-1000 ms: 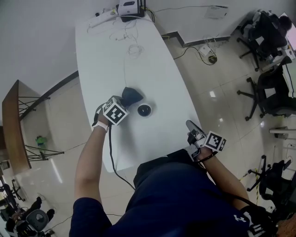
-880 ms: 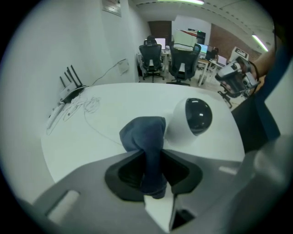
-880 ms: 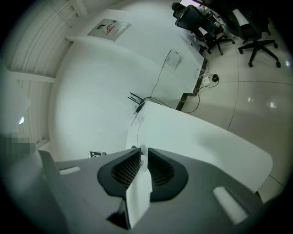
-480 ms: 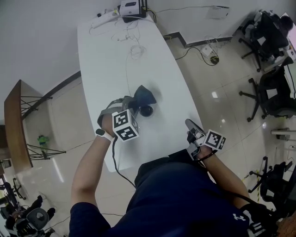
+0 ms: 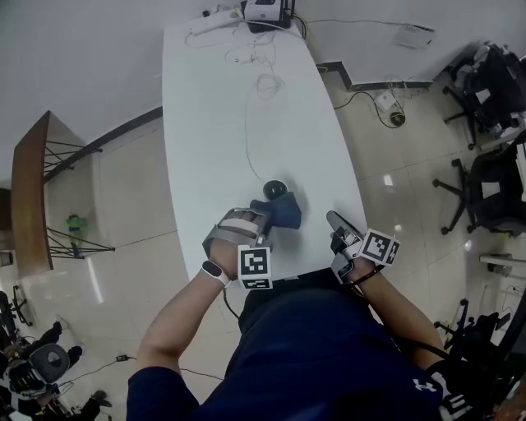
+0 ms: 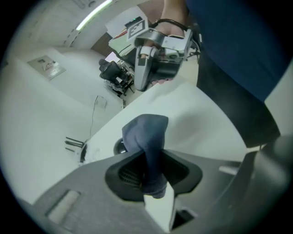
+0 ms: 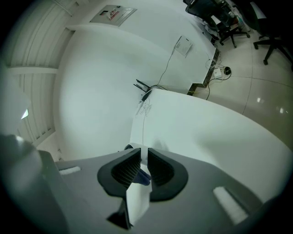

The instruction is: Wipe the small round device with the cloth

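The small round black device (image 5: 275, 189) sits on the white table (image 5: 214, 123) near its front end. A dark blue cloth (image 5: 284, 212) hangs just in front of and to the right of it, pinched in my left gripper (image 5: 261, 217). In the left gripper view, the cloth (image 6: 145, 135) bunches up between the pads of the left gripper (image 6: 149, 171) and hides most of the device (image 6: 119, 146). My right gripper (image 5: 337, 222) hovers at the table's right front edge. In its own view, the right gripper (image 7: 143, 168) has a narrow empty gap between the pads.
A thin cable (image 5: 249, 123) runs from the device to a router and power strip (image 5: 265, 10) at the table's far end. Office chairs (image 5: 493, 90) stand on the tiled floor to the right. A wooden piece (image 5: 33, 189) stands to the left.
My left gripper has rolled and carried the cloth from the device's far left, over it, to its near right side. The right gripper has barely shifted.
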A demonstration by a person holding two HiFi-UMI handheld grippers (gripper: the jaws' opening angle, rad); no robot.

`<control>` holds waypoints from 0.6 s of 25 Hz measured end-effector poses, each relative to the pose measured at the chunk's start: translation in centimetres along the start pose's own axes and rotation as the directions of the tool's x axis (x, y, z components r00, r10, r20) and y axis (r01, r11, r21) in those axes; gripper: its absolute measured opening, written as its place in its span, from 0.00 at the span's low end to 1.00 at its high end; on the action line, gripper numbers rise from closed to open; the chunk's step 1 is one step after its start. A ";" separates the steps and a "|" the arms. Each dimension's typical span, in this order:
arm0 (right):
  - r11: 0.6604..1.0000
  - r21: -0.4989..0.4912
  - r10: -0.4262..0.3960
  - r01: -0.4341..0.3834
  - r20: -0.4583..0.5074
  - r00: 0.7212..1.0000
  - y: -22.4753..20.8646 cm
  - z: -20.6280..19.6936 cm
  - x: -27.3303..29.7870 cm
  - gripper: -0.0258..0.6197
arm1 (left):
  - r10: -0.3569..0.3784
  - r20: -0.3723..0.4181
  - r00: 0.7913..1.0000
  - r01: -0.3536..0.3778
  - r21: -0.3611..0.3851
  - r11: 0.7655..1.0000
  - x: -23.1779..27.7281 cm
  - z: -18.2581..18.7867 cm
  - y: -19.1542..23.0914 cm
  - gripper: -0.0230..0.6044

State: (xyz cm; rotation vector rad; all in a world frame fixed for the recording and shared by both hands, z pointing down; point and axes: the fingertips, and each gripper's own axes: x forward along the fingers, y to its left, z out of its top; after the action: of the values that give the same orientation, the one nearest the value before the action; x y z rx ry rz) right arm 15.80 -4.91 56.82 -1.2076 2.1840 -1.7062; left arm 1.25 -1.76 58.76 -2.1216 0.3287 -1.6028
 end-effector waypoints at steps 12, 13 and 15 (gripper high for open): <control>1.000 -0.014 0.014 -0.014 -0.015 1.000 0.7 1.0 0.8 0.12 | 0.171 0.335 0.927 0.304 -0.935 0.183 -3.5 -5.4 7.0 0.20; 0.999 -0.034 0.023 -0.024 -0.020 1.000 0.9 1.1 1.0 0.12 | 0.180 0.296 0.938 0.284 -0.955 0.090 -2.5 -7.0 6.8 0.20; 0.998 -0.053 0.035 -0.036 -0.031 0.999 1.4 1.2 1.4 0.12 | 0.122 0.192 0.974 0.193 -0.981 0.003 0.0 -9.7 5.2 0.20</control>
State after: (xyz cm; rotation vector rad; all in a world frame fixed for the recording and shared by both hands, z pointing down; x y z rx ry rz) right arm 14.80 -6.62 55.73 -1.1552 2.2683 -1.6736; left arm -7.55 -8.35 58.35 -3.2752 1.9149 -1.0337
